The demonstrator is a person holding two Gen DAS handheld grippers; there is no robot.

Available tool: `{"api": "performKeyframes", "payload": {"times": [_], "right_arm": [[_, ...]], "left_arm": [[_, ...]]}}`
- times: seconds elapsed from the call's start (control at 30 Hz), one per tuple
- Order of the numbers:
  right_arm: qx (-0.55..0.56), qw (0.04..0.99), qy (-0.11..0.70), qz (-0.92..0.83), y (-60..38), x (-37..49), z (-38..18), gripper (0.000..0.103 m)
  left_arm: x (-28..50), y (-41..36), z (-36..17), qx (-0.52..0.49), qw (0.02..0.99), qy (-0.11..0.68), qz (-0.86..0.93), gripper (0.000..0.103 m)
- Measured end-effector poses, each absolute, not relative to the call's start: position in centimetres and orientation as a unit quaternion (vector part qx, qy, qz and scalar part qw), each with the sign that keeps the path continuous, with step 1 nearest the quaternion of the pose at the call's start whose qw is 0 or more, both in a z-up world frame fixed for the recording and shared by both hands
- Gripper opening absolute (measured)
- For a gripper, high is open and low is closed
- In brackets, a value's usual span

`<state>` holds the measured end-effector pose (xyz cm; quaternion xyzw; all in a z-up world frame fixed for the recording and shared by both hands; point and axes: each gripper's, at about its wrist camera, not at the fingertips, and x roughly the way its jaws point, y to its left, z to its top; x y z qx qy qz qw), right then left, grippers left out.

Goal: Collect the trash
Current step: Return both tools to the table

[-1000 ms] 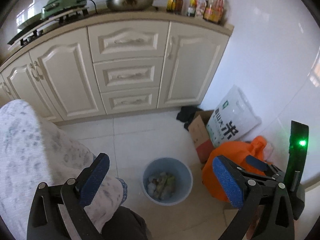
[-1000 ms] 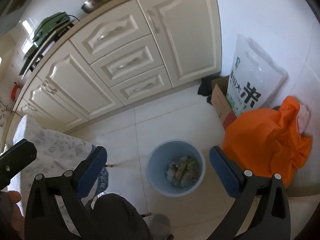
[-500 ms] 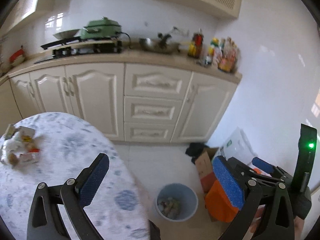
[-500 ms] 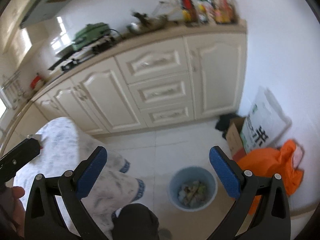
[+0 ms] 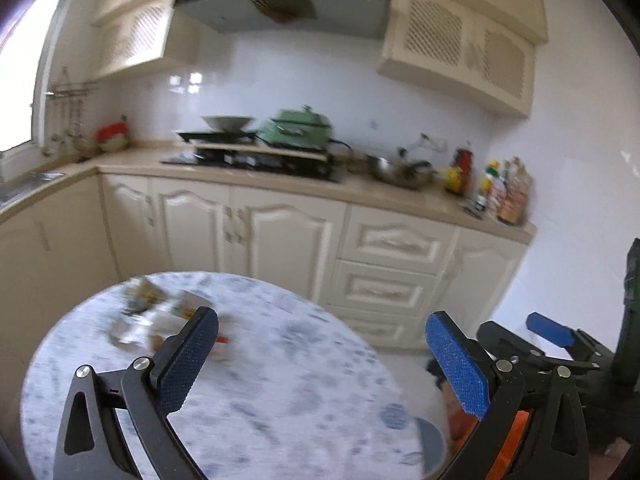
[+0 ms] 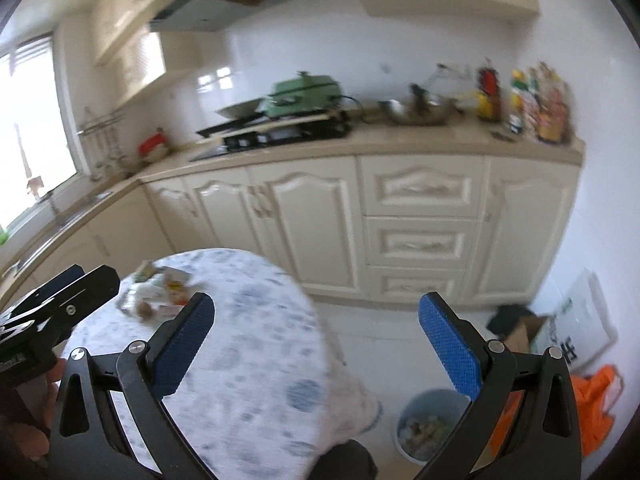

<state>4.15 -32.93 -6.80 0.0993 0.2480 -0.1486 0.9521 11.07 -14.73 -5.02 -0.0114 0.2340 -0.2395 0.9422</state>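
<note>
A blurred heap of wrappers and scraps, the trash [image 5: 156, 316] [image 6: 158, 294], lies on the far left of a round table [image 5: 280, 392] [image 6: 248, 360] with a blue-flecked cloth. My left gripper [image 5: 320, 364] hangs open above the table, short of the heap. My right gripper [image 6: 316, 344] is open too, over the table's right edge, with nothing in it. A pale blue bin [image 6: 430, 424] with scraps inside stands on the floor right of the table; only its rim [image 5: 432, 446] shows in the left wrist view. The right gripper's body [image 5: 560, 348] and the left gripper's body [image 6: 60, 304] each show in the other view.
Cream cabinets [image 6: 420, 216] and a counter with a stove, green cooker [image 5: 300, 128], wok and bottles [image 6: 536, 96] run along the back wall. On the floor by the right wall are an orange bag [image 6: 596, 404], a cardboard box [image 6: 520, 332] and a white sack [image 6: 580, 320].
Both views have swung up from the bin and floor to the table and kitchen wall. The trash heap has come into view. Both grippers stay open.
</note>
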Motion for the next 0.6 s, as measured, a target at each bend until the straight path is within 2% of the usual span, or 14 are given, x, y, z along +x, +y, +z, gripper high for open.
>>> {"api": "performKeyframes", "payload": {"times": [0.23, 0.6], "right_arm": [[0.066, 0.967, 0.226, -0.095, -26.8, 6.2, -5.3, 0.103], [0.022, 0.973, 0.229, -0.028, -19.9, 10.2, -5.5, 0.103]], "left_arm": [[7.7, -8.8, -6.1, -0.014, 0.965, 0.196, -0.174, 0.102], [4.8, -2.9, -8.8, -0.029, 0.975, 0.203, -0.089, 0.102]]}}
